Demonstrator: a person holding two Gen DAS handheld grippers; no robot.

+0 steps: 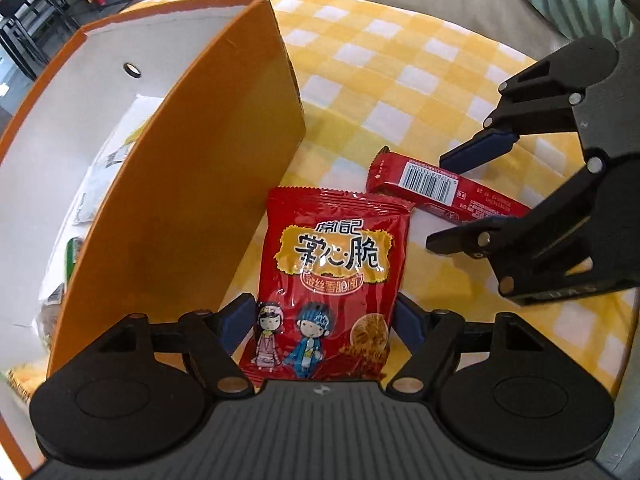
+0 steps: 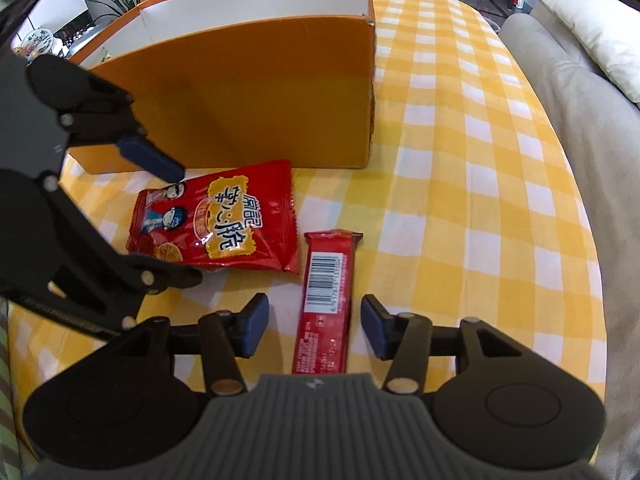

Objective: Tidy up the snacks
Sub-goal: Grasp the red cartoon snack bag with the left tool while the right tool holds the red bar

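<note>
A red snack bag (image 1: 332,280) with cartoon figures lies flat on the yellow checked cloth beside the orange box (image 1: 192,184). My left gripper (image 1: 322,324) is open with its blue pads on either side of the bag's near end. A red bar (image 2: 326,296) with a barcode lies to the right of the bag (image 2: 220,220). My right gripper (image 2: 314,328) is open and straddles the bar's near half. The bar also shows in the left wrist view (image 1: 444,192), between the right gripper's fingers (image 1: 480,148). The left gripper's fingers (image 2: 152,160) flank the bag in the right wrist view.
The orange box (image 2: 248,100) is white inside and holds several packets (image 1: 92,184). The round table's cloth (image 2: 460,200) stretches right and back. A beige sofa (image 2: 580,120) stands along the table's right edge. Chairs stand in the background.
</note>
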